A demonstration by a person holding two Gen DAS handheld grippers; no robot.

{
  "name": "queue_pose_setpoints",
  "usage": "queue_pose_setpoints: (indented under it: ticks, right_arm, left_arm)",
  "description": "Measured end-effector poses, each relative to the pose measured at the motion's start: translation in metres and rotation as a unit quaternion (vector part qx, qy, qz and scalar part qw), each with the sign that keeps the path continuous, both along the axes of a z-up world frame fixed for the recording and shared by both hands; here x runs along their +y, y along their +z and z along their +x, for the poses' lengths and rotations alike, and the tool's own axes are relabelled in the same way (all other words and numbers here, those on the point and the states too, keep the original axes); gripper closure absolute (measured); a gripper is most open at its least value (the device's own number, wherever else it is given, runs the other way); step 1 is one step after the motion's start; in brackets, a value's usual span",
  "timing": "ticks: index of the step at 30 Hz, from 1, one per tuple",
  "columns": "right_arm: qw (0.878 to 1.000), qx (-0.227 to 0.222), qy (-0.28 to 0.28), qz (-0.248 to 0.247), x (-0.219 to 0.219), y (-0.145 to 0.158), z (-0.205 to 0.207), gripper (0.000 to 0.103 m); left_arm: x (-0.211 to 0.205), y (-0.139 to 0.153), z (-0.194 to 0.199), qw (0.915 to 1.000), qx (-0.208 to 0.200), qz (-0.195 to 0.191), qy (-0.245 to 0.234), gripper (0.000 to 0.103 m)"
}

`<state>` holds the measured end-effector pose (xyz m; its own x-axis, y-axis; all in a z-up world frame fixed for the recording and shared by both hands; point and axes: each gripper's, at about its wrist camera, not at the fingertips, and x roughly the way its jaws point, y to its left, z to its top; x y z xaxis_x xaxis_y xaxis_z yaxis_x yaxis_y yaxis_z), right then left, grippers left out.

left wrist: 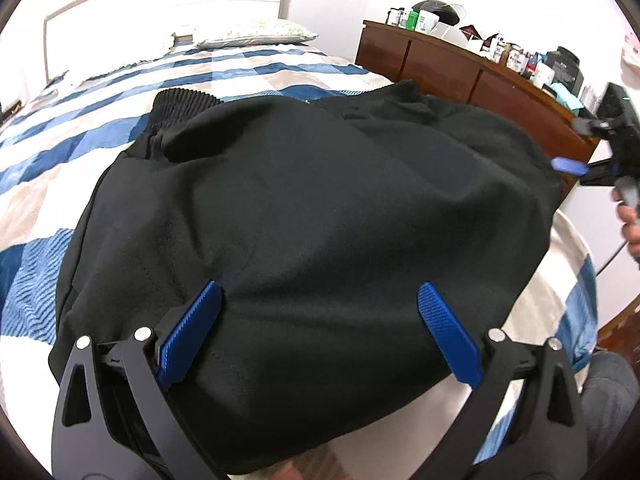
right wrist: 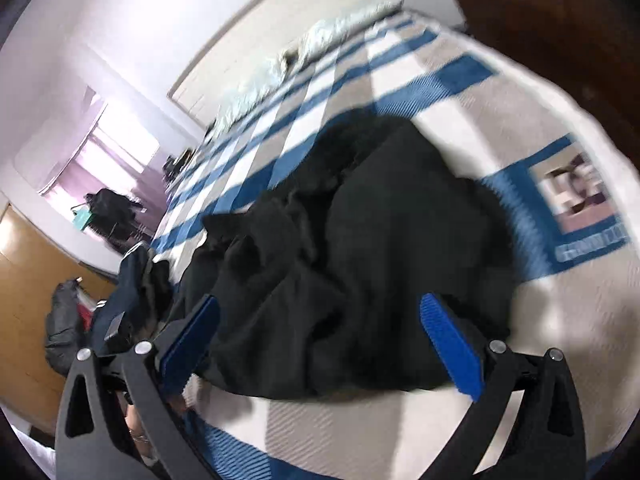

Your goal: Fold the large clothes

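A large black garment (left wrist: 312,220) with a ribbed waistband lies spread on the bed's blue, white and beige checked cover (left wrist: 80,128). My left gripper (left wrist: 320,300) is open and empty, its blue pads just above the garment's near part. In the right wrist view the same garment (right wrist: 360,240) looks rumpled, and the frame is blurred. My right gripper (right wrist: 320,320) is open and empty, hovering over the garment's near edge. The right gripper also shows in the left wrist view (left wrist: 600,160), off the garment's far right edge.
A pillow (left wrist: 256,34) and headboard (left wrist: 160,4) stand at the far end of the bed. A brown dresser (left wrist: 480,80) crowded with bottles runs along the right. A wooden wardrobe (right wrist: 32,288) and a dark bag (right wrist: 64,328) stand left of the bed.
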<state>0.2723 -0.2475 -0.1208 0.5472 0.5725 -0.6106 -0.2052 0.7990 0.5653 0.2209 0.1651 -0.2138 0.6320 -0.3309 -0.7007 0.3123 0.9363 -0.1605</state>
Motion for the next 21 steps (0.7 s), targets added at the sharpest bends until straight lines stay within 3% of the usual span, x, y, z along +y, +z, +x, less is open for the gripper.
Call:
queue_pose_setpoints:
  ticks: [5, 9, 12, 16, 19, 21]
  right_arm:
    - [0.995, 0.002, 0.003, -0.104, -0.009, -0.027, -0.011, 0.005]
    - [0.984, -0.015, 0.086, -0.154, 0.016, -0.057, -0.022, 0.005]
    - [0.968, -0.049, 0.086, -0.23, 0.033, -0.073, -0.022, 0.005]
    - [0.965, -0.069, 0.065, -0.244, 0.033, -0.08, -0.01, 0.012]
    - [0.948, -0.101, 0.077, -0.293, 0.044, -0.07, -0.006, 0.017]
    - [0.924, -0.115, 0.104, -0.351, 0.051, -0.065, -0.001, 0.017]
  left_arm:
    - [0.001, -0.001, 0.002, 1.0, 0.0, 0.006, -0.001, 0.006]
    - [0.005, -0.004, 0.005, 1.0, 0.003, 0.003, -0.002, 0.006]
    - [0.008, -0.002, 0.007, 0.9999, 0.007, -0.006, 0.006, 0.006]
    - [0.009, -0.002, 0.009, 0.9999, 0.007, -0.007, 0.012, 0.006]
    - [0.011, -0.003, 0.01, 0.9998, 0.009, -0.014, 0.014, 0.006]
    - [0.012, -0.003, 0.01, 0.9997, 0.01, -0.016, 0.013, 0.006]
